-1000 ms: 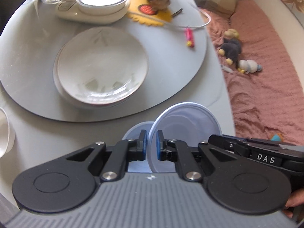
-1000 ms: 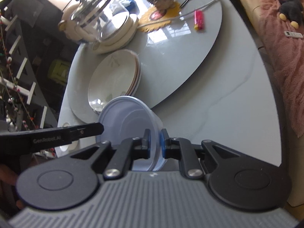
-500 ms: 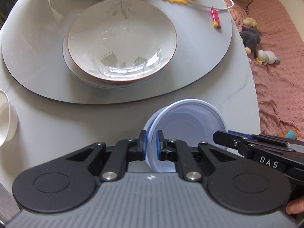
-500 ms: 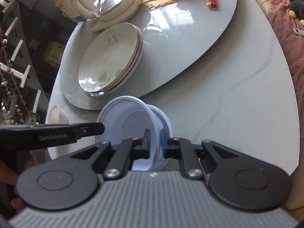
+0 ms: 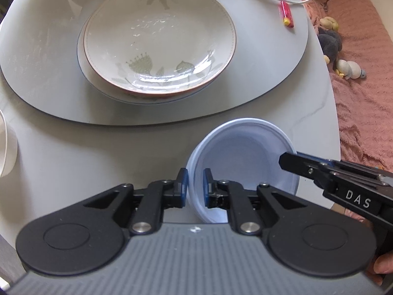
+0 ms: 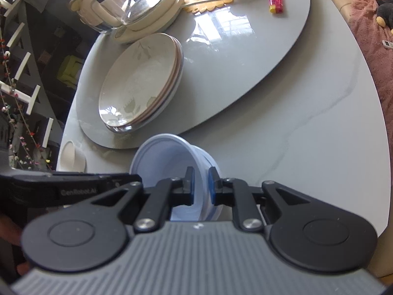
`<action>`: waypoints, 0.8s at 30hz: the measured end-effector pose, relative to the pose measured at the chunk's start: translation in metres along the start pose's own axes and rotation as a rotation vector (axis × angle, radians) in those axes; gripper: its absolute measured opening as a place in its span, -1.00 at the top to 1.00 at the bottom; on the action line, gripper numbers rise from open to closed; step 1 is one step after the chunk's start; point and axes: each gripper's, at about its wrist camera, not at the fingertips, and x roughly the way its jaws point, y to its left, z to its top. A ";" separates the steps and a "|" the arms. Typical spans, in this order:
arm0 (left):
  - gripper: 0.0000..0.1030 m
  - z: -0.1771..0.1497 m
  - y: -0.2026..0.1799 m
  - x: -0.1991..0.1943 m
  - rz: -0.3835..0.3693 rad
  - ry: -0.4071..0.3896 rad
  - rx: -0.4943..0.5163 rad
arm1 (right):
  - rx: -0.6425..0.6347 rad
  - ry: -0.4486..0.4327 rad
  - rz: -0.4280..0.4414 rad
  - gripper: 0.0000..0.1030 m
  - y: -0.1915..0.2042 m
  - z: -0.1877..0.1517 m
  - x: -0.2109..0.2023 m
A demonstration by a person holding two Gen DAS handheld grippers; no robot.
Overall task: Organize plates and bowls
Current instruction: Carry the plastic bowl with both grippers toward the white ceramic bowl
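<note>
Left claw letting go of the blue bowl.
Your left claw (image 5: 194,187) has just opened off the blue bowl (image 5: 242,162), apparently down on the counter (image 5: 81,152) at 5 o'clock from the plates (image 5: 159,39); right claw (image 6: 201,186) grips its rim.

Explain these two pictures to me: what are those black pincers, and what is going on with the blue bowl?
No robot here: a person holds a hand tool with two jaws in each hand, and a wide-angle camera on each tool looks along them. One picture is from the left gripper, the other from the right gripper. Both sit at the rim of one pale blue bowl, tilted over the pale table. The right jaws pinch its wall; the left jaws have just been opening, with the rim loose between them. Behind, on a grey turntable, is a stack of flowered plates, with a red lighter and a glass kettle.
</note>
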 end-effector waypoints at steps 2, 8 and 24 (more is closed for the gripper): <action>0.18 -0.001 -0.001 -0.001 -0.016 -0.010 -0.010 | -0.013 -0.006 0.000 0.69 0.001 0.002 -0.002; 0.03 -0.004 -0.002 -0.002 -0.005 -0.027 -0.005 | -0.041 -0.011 -0.001 0.28 0.000 0.009 -0.003; 0.39 -0.009 0.013 0.035 -0.080 0.011 -0.099 | 0.040 0.072 0.000 0.55 -0.015 -0.011 0.025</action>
